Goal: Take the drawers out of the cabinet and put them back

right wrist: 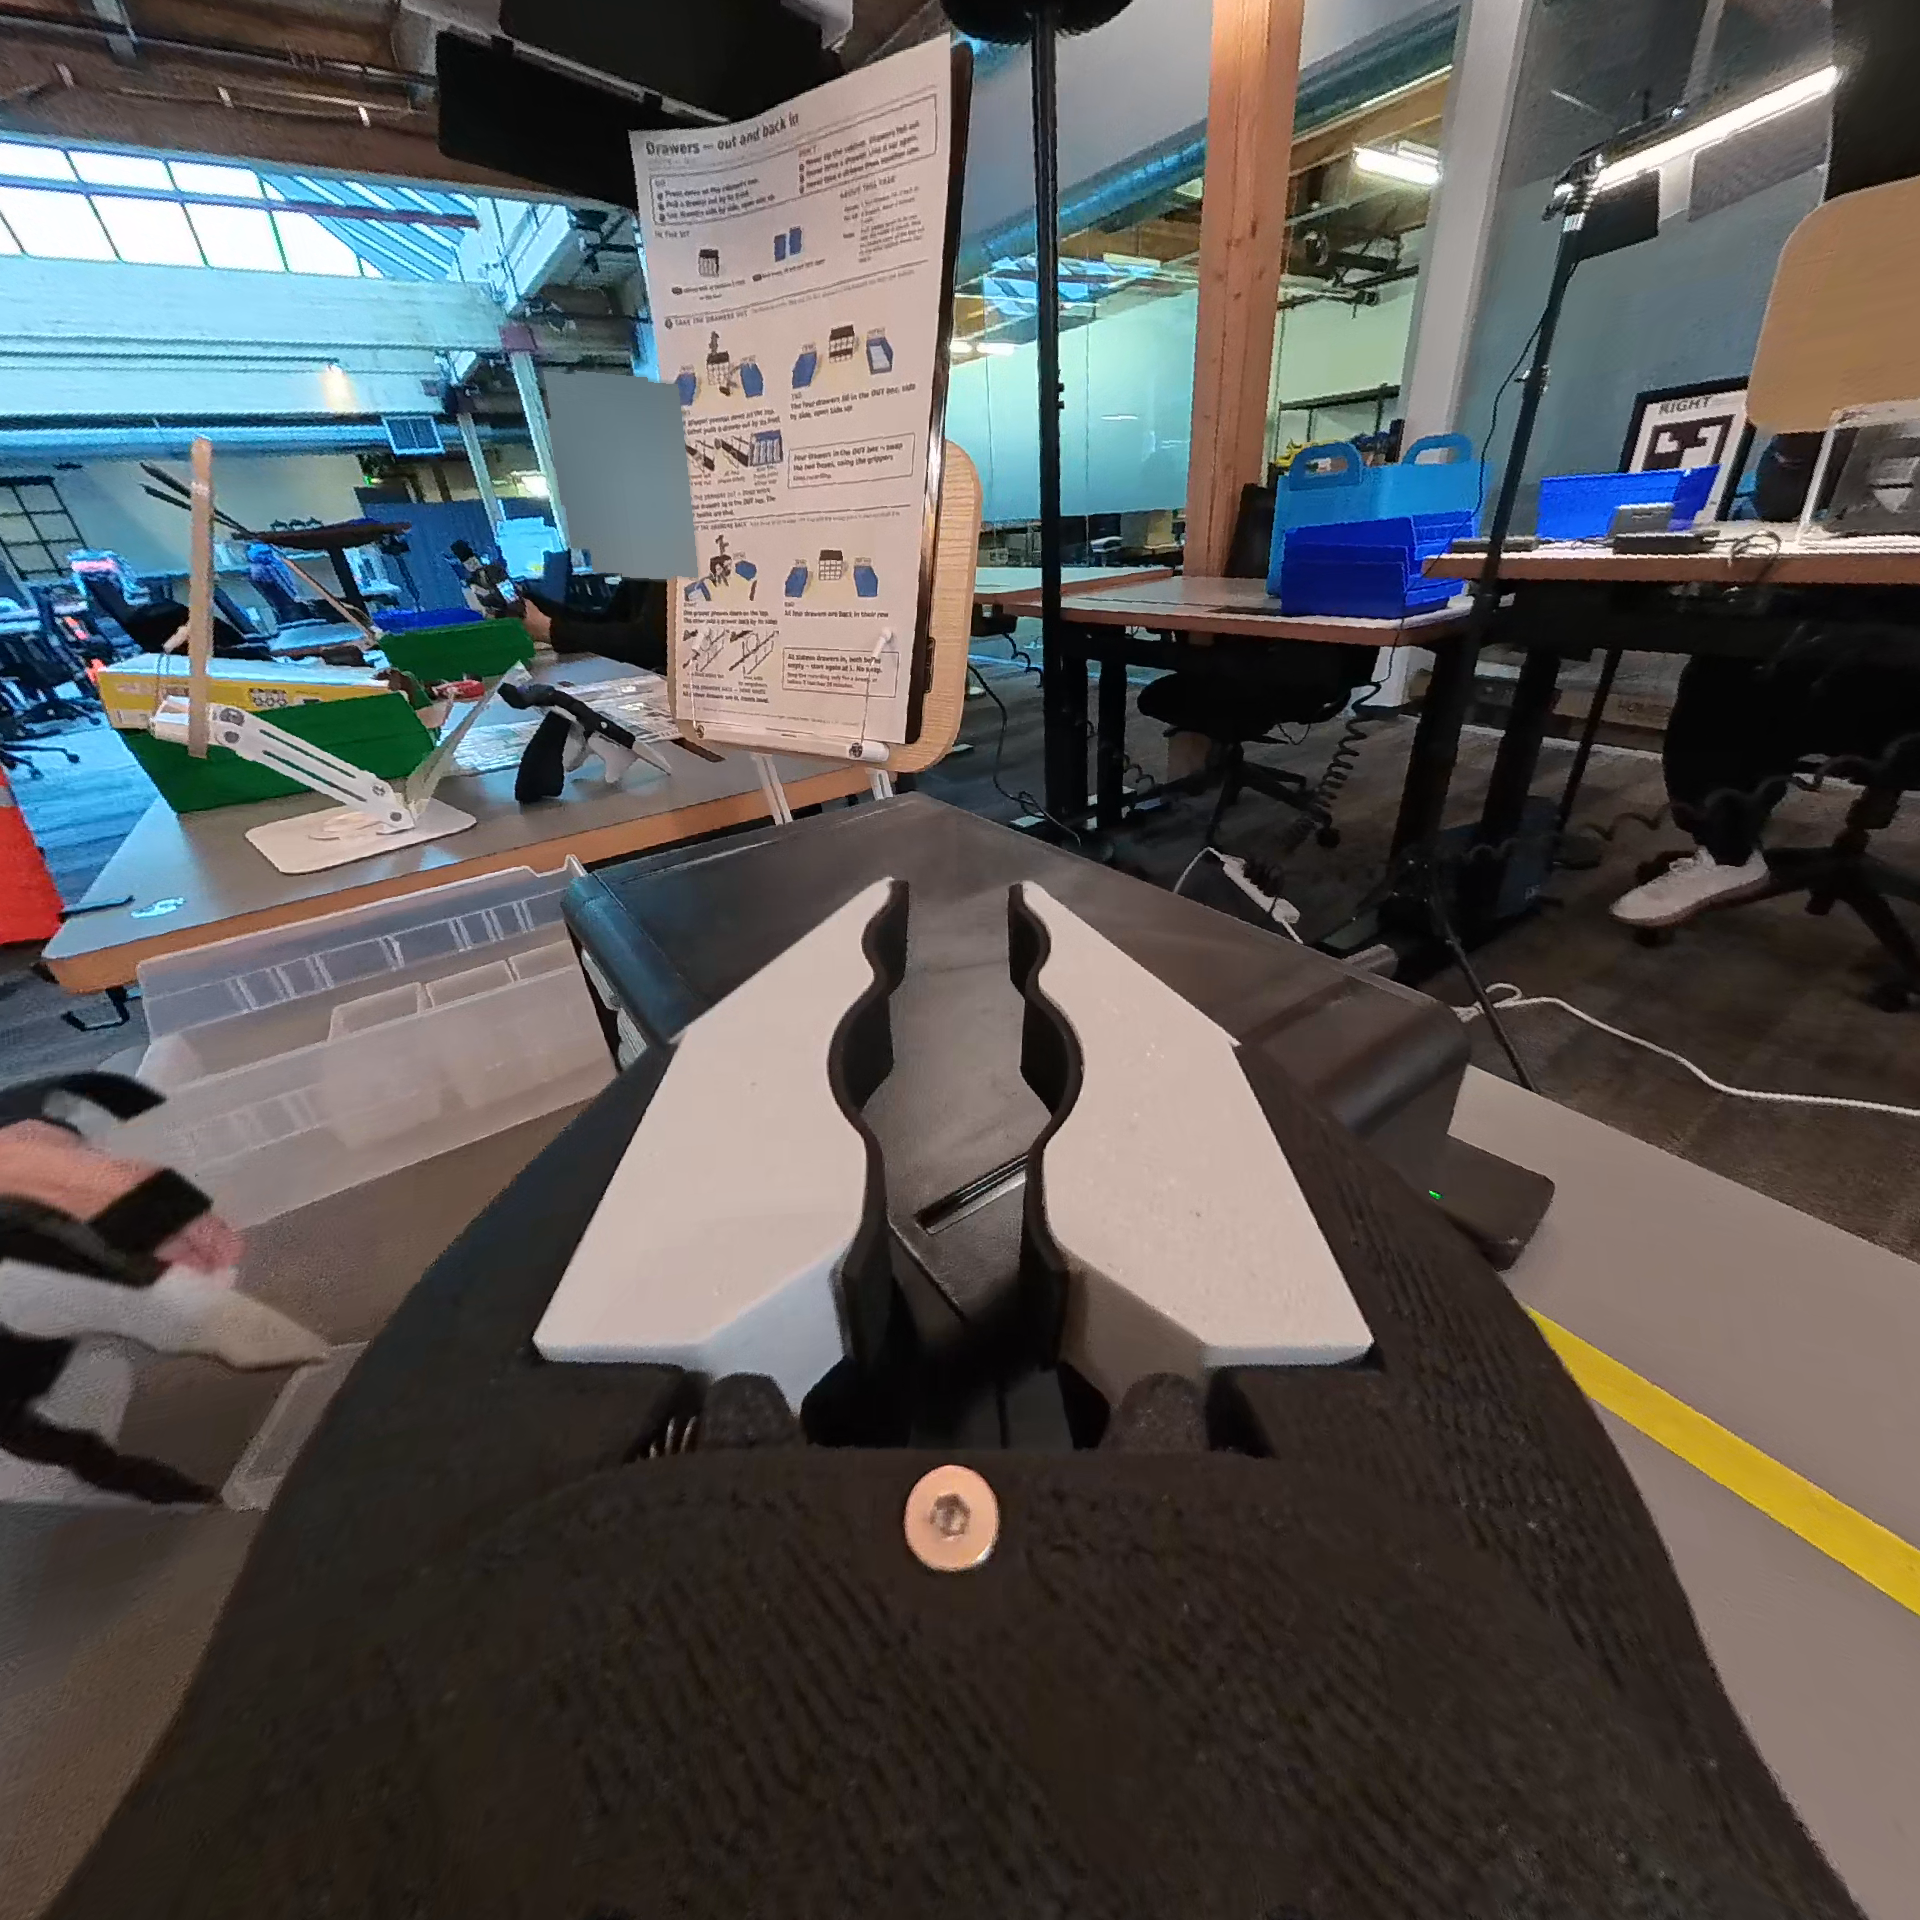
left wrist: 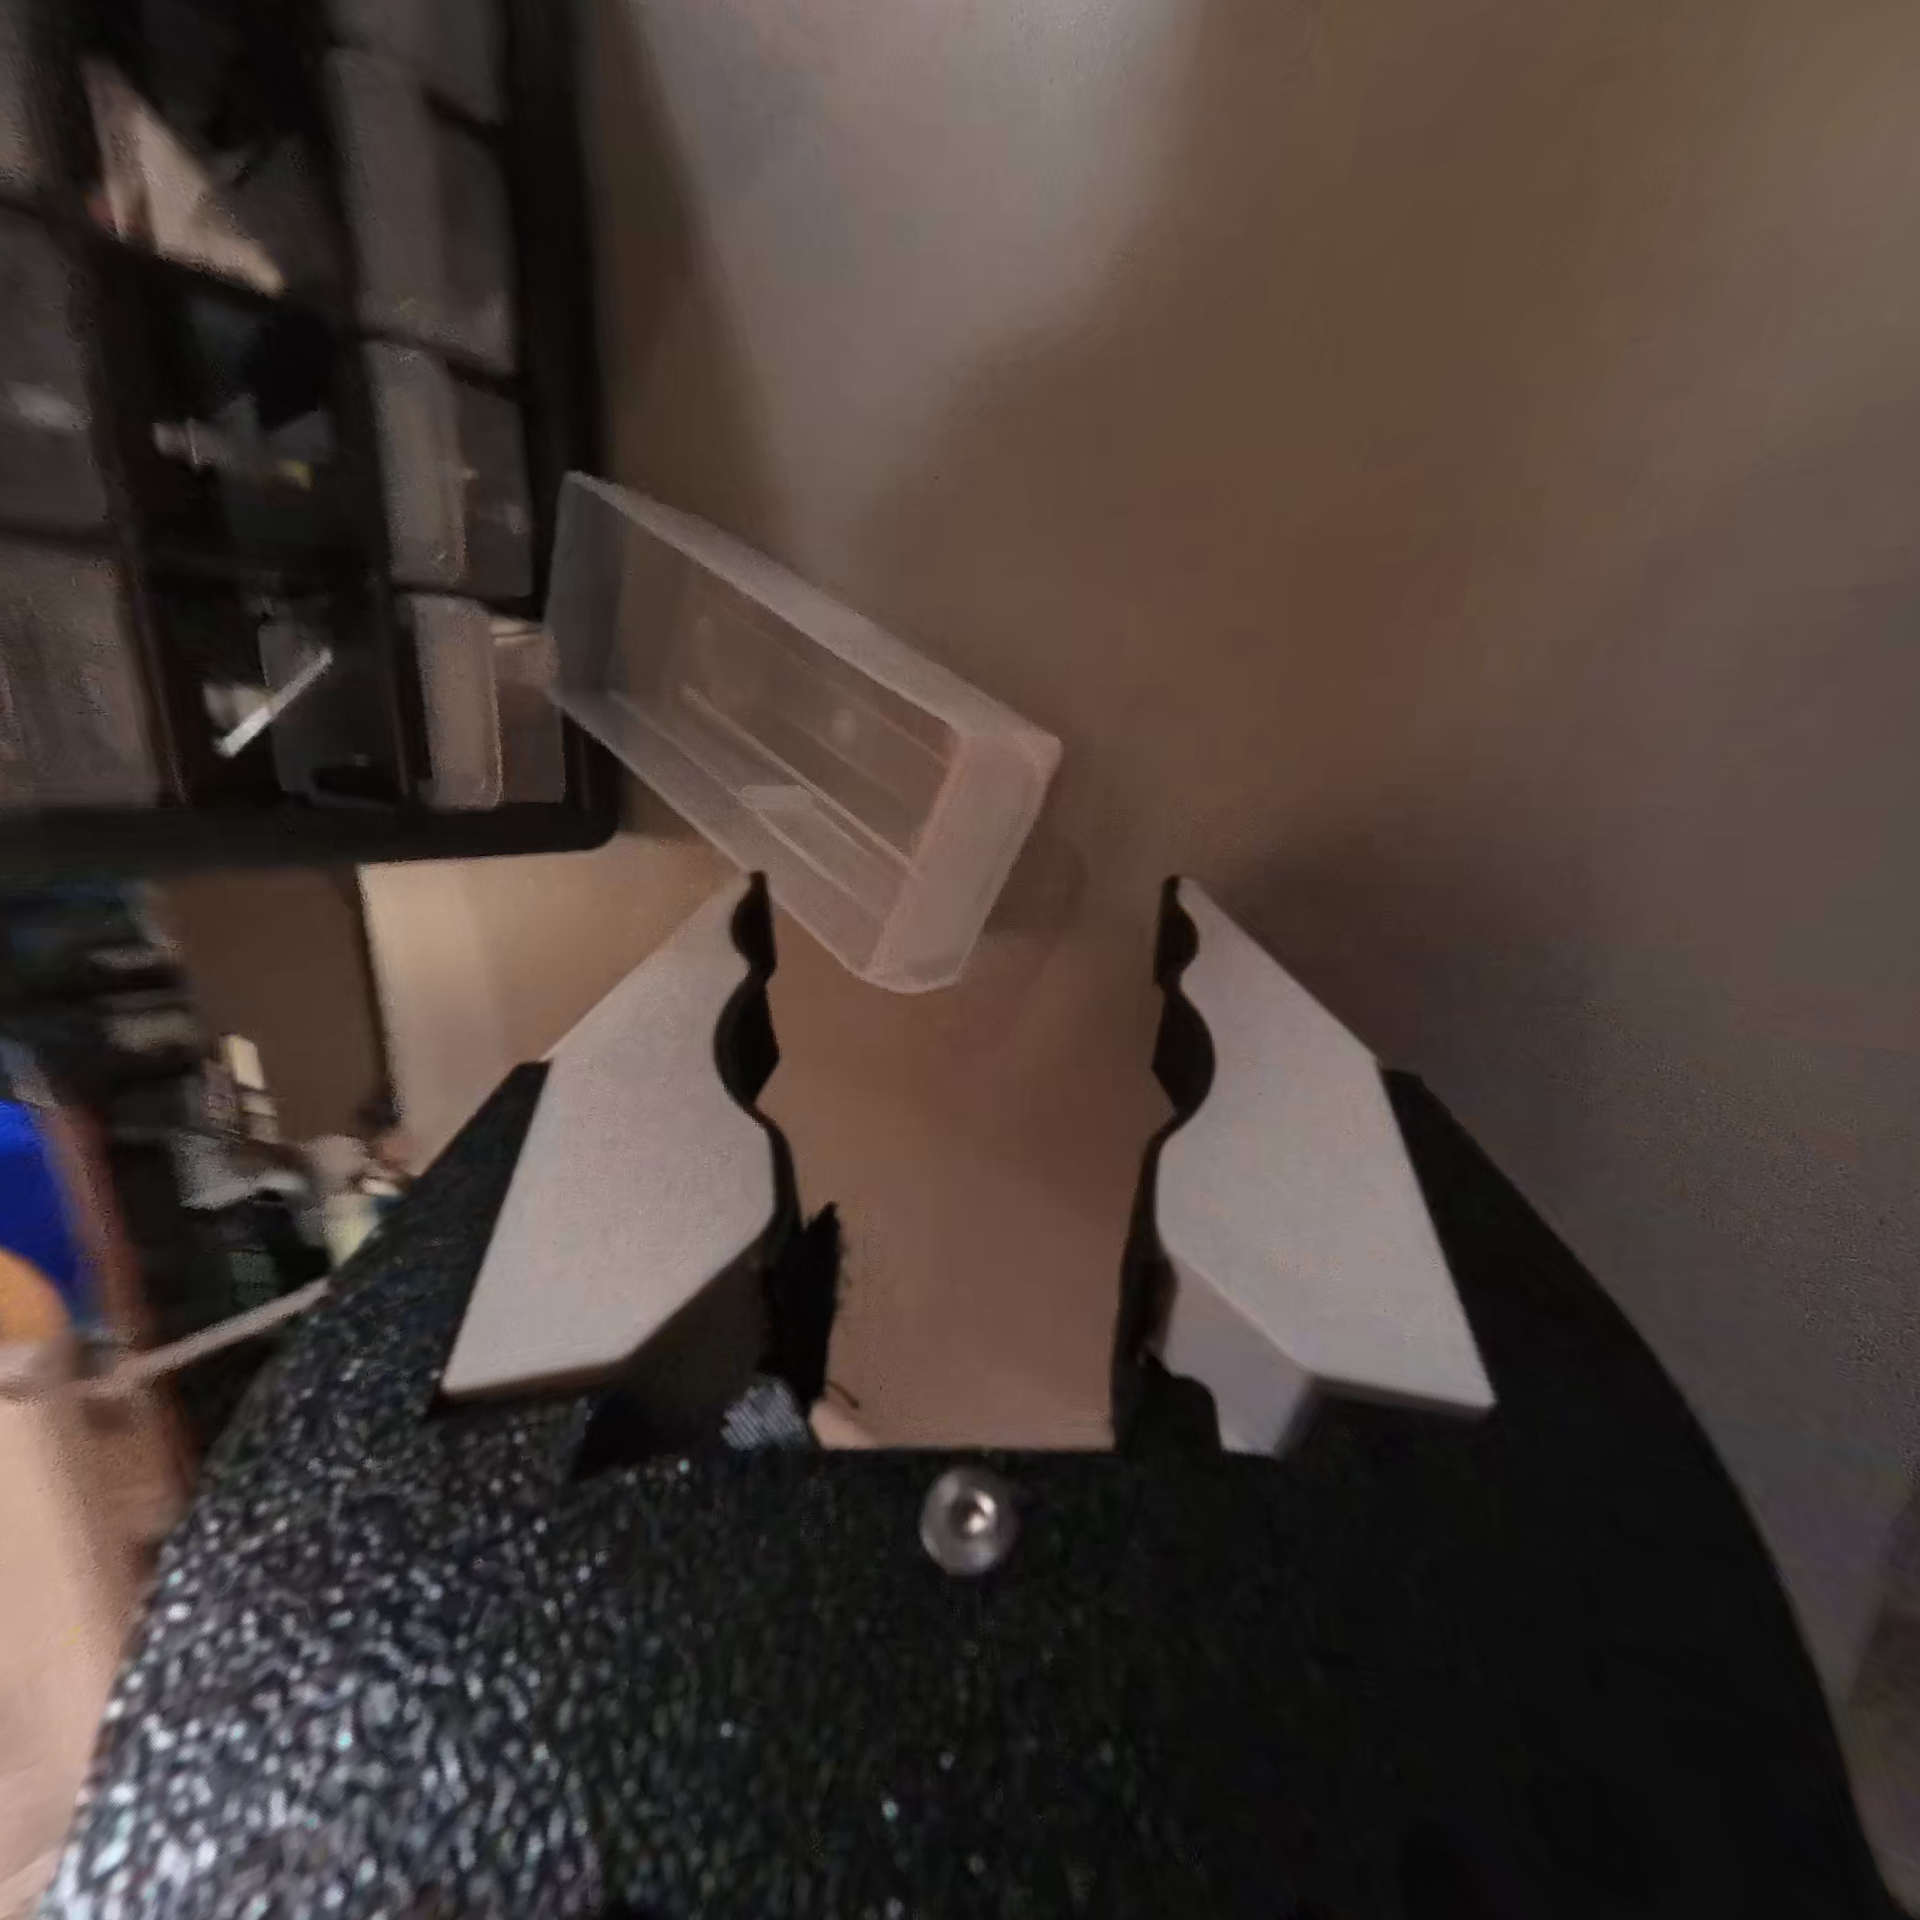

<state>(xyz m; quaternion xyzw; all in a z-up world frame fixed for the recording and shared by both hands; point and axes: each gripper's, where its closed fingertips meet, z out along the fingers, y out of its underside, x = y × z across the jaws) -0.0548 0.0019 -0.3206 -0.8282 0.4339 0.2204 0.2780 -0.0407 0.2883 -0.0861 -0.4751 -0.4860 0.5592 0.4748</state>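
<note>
Drawer (left wrist: 800,727) of clear plastic lies on the table (left wrist: 1455,520) just beyond the wide-apart left gripper (left wrist: 966,904), while the right gripper (right wrist: 958,904), fingers slightly apart, rests above the black cabinet (right wrist: 1039,862).

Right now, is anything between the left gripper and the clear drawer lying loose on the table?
Nothing visible. The left gripper is open, and the clear drawer lies just ahead of its fingertips, beside the black cabinet.

Clear empty drawer (left wrist: 800,727) lies tilted beside the black cabinet (left wrist: 312,416).
</note>
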